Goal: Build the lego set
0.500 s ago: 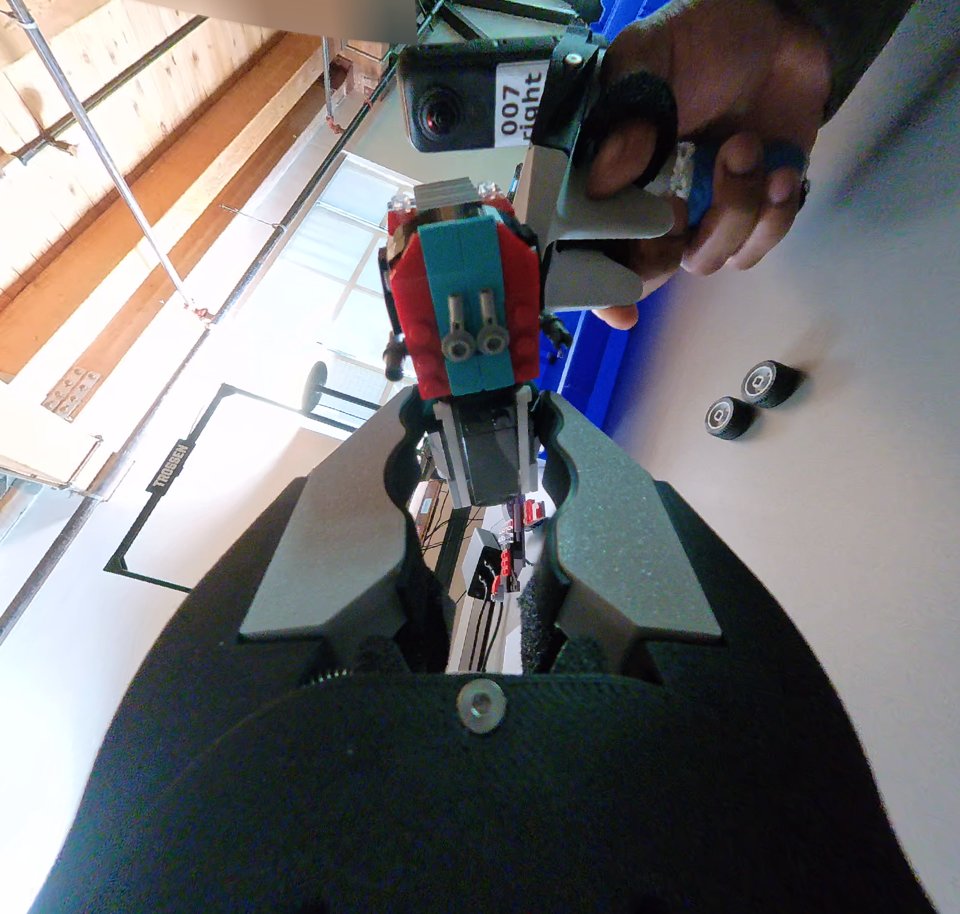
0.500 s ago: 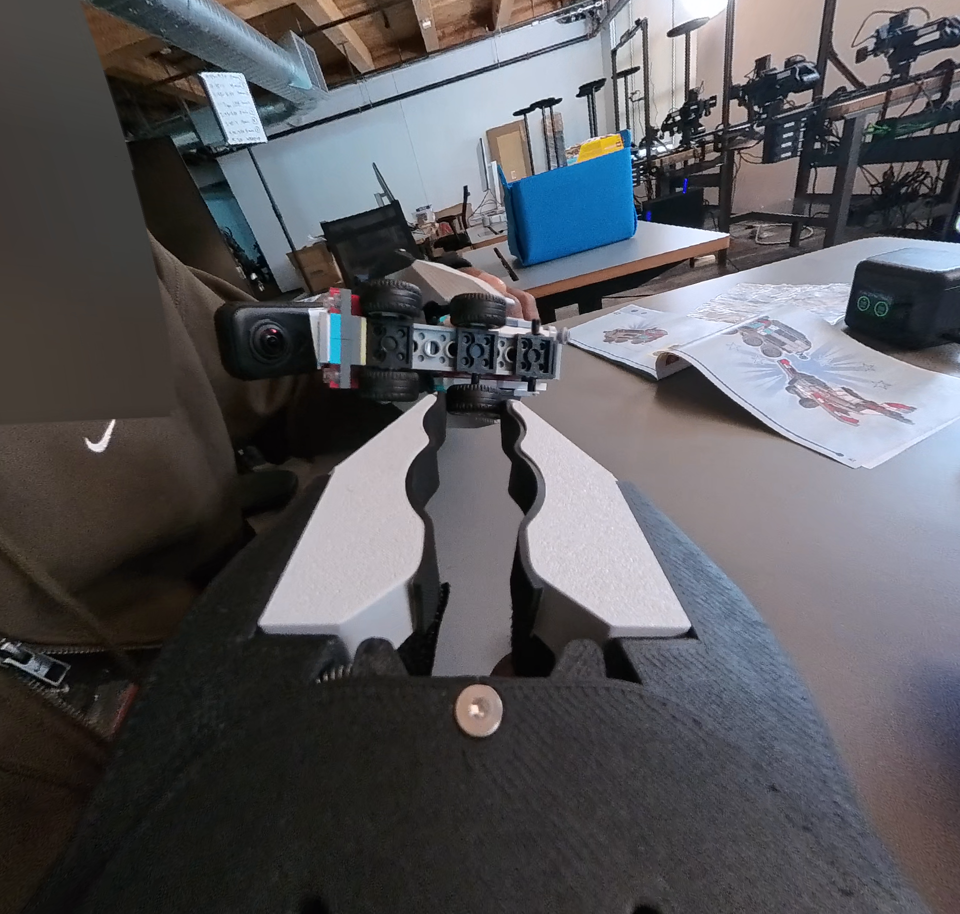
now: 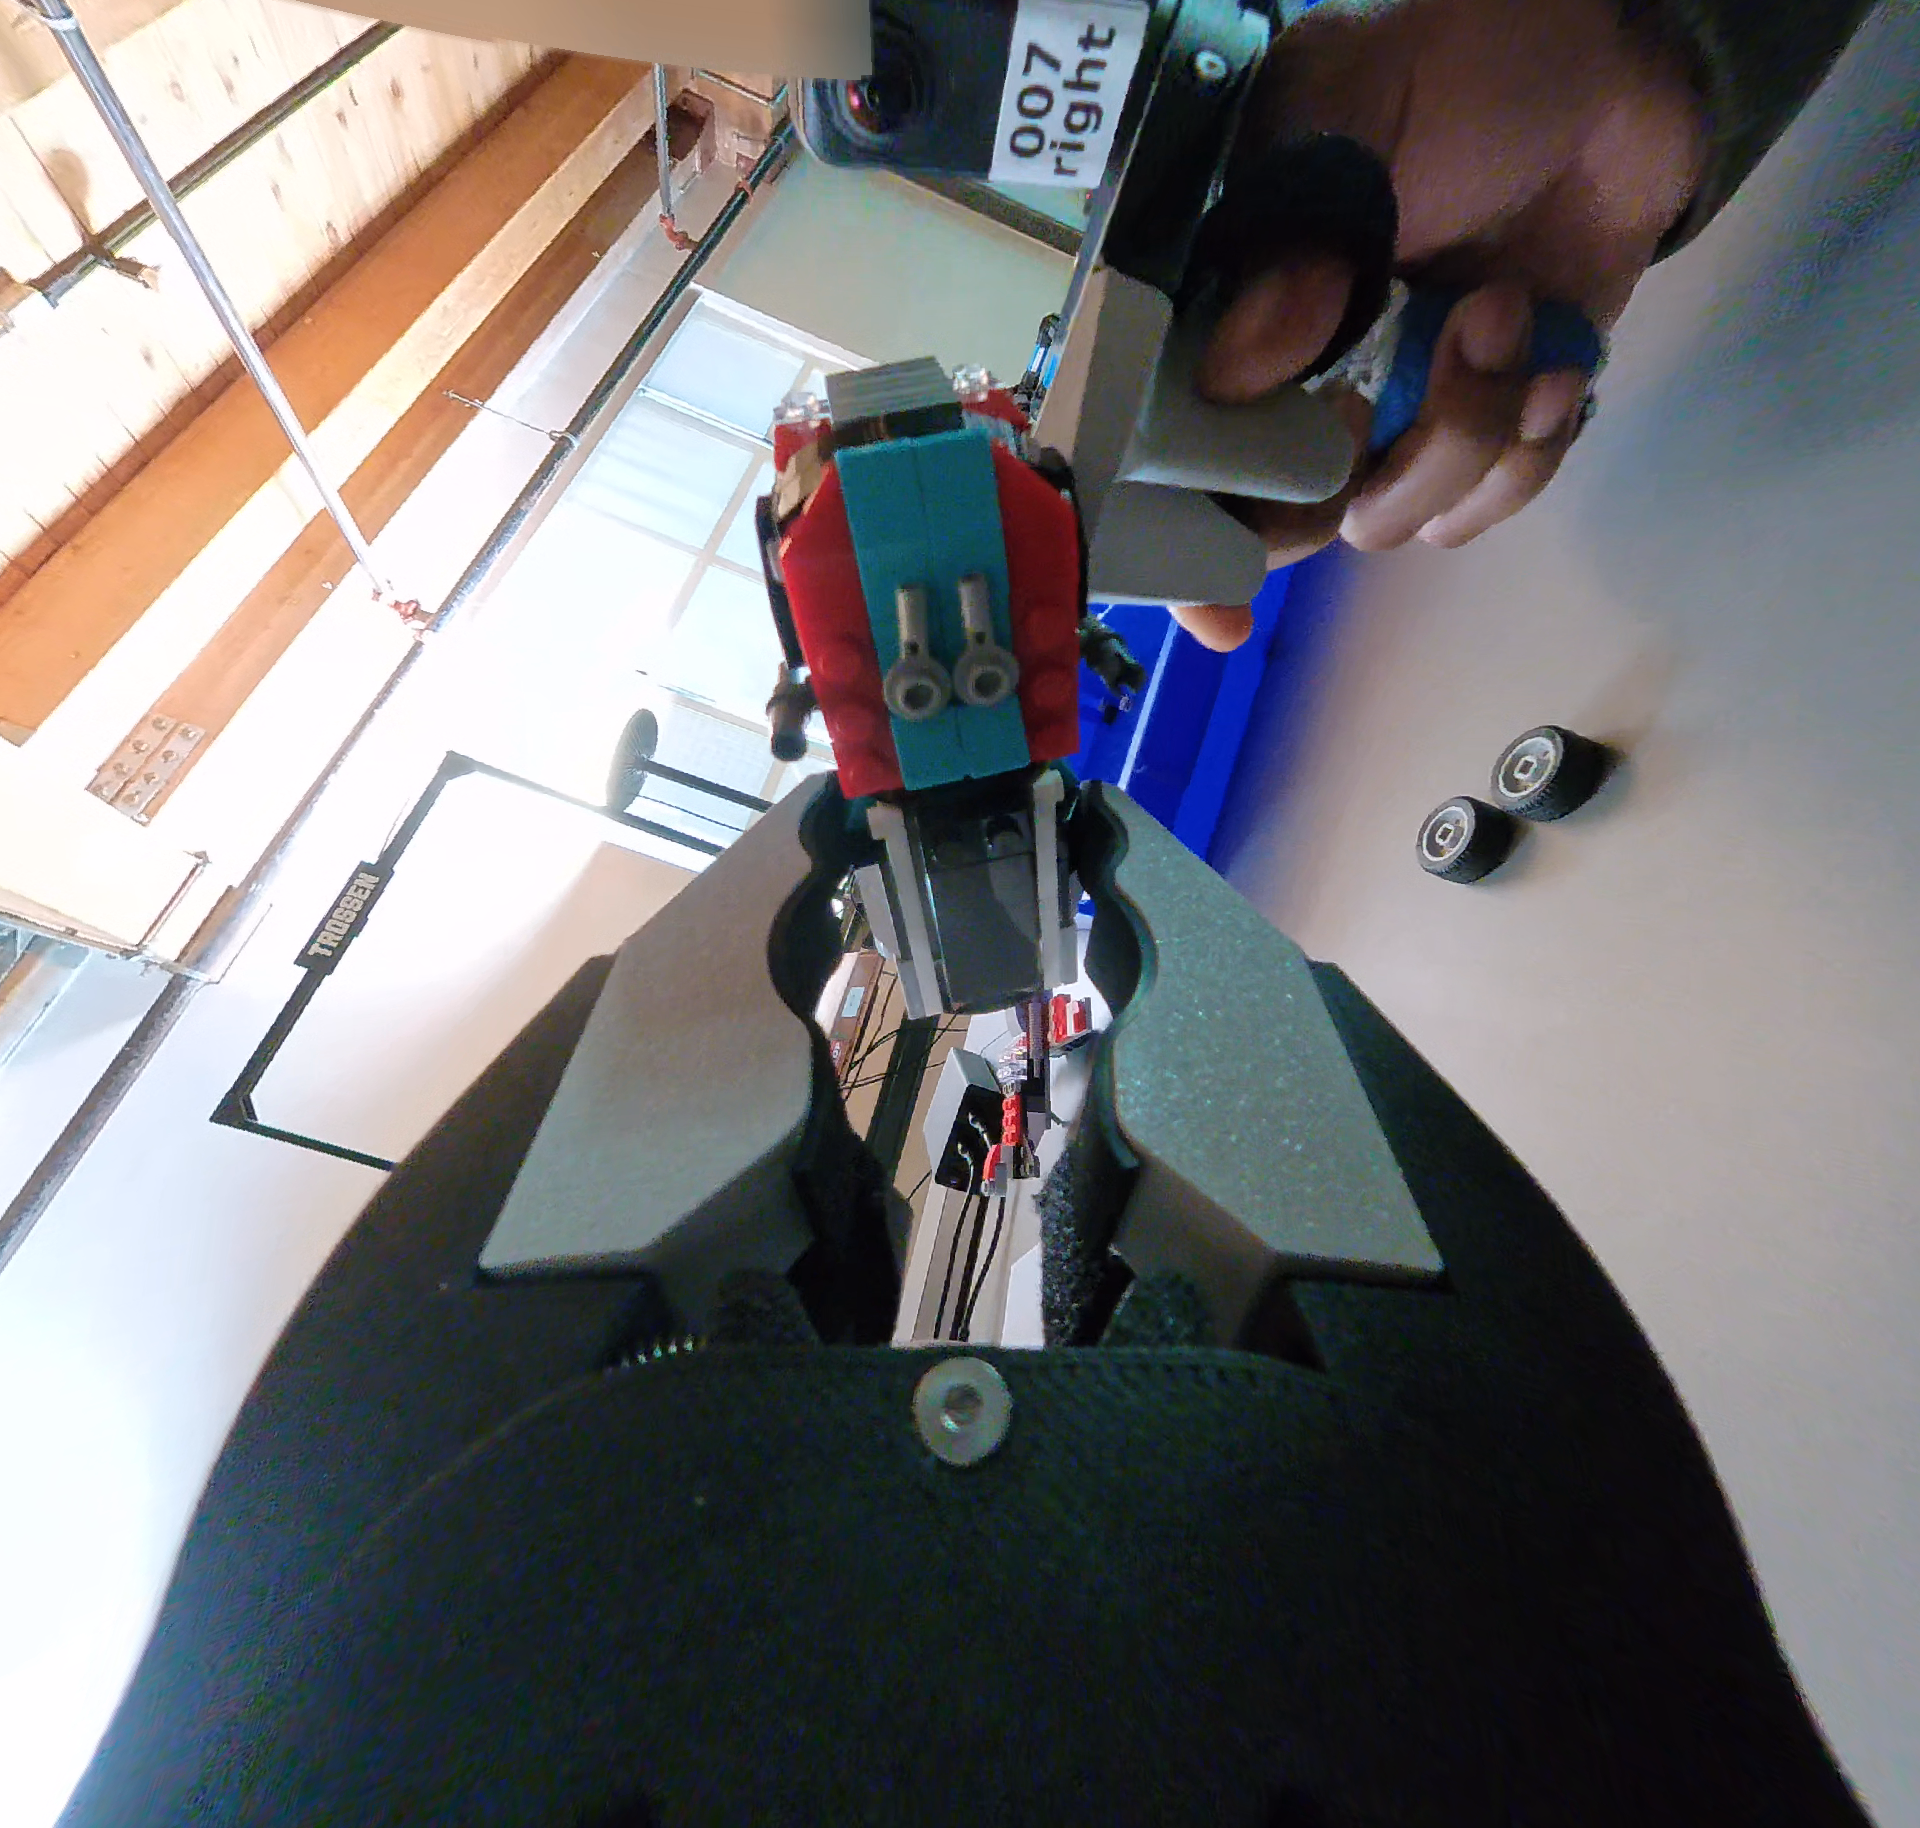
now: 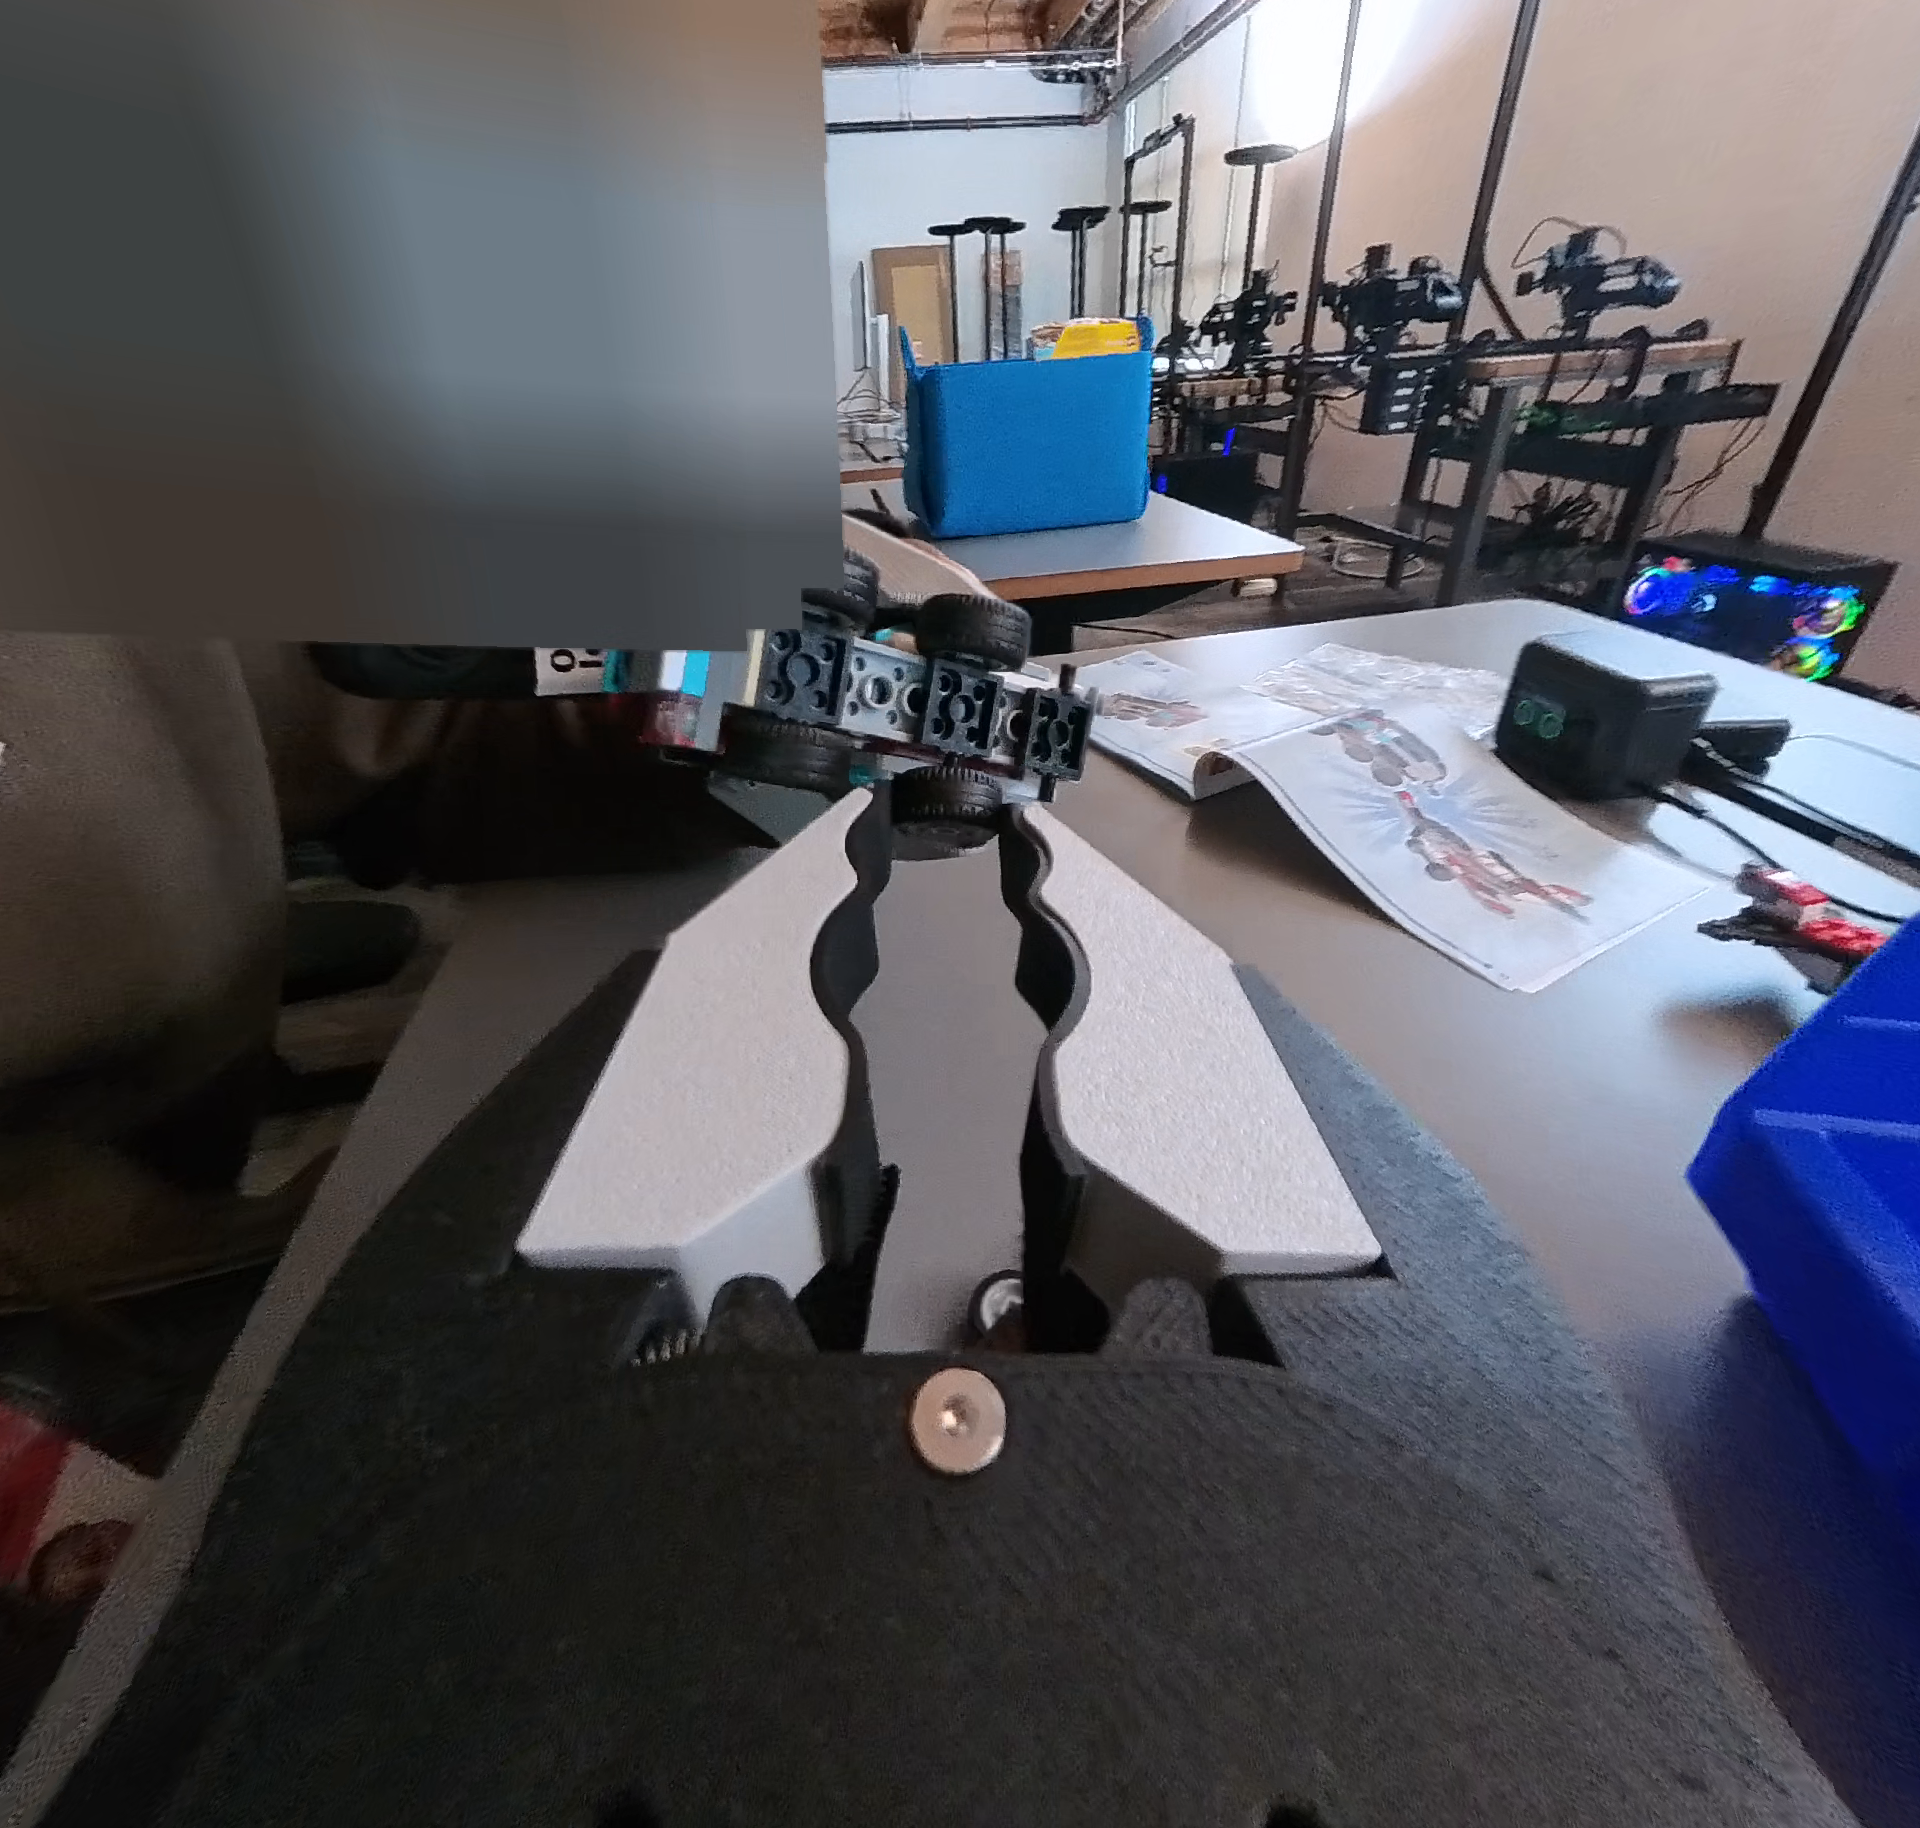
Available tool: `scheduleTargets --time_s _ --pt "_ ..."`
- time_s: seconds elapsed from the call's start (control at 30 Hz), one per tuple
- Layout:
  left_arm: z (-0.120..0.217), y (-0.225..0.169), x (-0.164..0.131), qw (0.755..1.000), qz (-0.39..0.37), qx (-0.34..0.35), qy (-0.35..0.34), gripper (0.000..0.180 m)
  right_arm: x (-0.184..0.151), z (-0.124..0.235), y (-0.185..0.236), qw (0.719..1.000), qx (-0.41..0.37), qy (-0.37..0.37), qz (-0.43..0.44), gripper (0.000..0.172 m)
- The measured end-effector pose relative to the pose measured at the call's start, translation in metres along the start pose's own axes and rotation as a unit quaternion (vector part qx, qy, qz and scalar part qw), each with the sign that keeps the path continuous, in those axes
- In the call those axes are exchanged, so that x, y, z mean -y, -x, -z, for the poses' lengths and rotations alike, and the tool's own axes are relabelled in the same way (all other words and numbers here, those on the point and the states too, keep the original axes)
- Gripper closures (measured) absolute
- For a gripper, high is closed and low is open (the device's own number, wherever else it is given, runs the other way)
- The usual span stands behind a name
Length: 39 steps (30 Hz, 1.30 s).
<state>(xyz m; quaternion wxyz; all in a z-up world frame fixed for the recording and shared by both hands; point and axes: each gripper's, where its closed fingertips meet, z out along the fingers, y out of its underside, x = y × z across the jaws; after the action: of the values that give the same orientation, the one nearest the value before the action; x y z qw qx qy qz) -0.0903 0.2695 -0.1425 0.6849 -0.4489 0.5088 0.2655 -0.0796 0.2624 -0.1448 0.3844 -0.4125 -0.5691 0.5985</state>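
Blue fabric bin (image 4: pixel 1029 448) on far table, yellow item (image 4: pixel 1091 334) poking out; blue plastic bin (image 4: pixel 1829 1186) at right, contents unseen. Left tool (image 3: pixel 961 843) clamps brick-built toy truck (image 3: pixel 935 615); right tool (image 4: pixel 940 812) pinches one mounted wheel (image 4: pixel 945 812). Grey worktop (image 3: pixel 1662 1051): two loose wheels (image 3: pixel 1507 802), open booklet (image 4: pixel 1403 802). Workshop, timber ceiling.
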Motion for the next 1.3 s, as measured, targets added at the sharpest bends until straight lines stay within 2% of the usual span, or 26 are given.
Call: scheduleTargets --time_s 0.33,0.63,0.97,1.3 --pt "-0.001 0.004 0.000 1.000 0.015 0.020 0.005 0.135 0.006 0.001 -0.002 0.994 -0.062 -0.010 0.086 0.152" --pt "-0.002 0.009 0.002 0.998 0.039 0.046 0.006 0.135 0.014 0.001 -0.002 0.991 -0.087 -0.043 0.091 0.151" --pt "-0.001 0.015 0.007 0.996 0.066 0.063 -0.005 0.135 0.022 0.002 0.002 0.993 -0.042 -0.107 -0.009 0.151" --pt "-0.001 0.017 0.010 0.995 0.067 0.072 -0.007 0.136 0.026 0.002 0.010 0.982 0.006 -0.150 -0.113 0.151"
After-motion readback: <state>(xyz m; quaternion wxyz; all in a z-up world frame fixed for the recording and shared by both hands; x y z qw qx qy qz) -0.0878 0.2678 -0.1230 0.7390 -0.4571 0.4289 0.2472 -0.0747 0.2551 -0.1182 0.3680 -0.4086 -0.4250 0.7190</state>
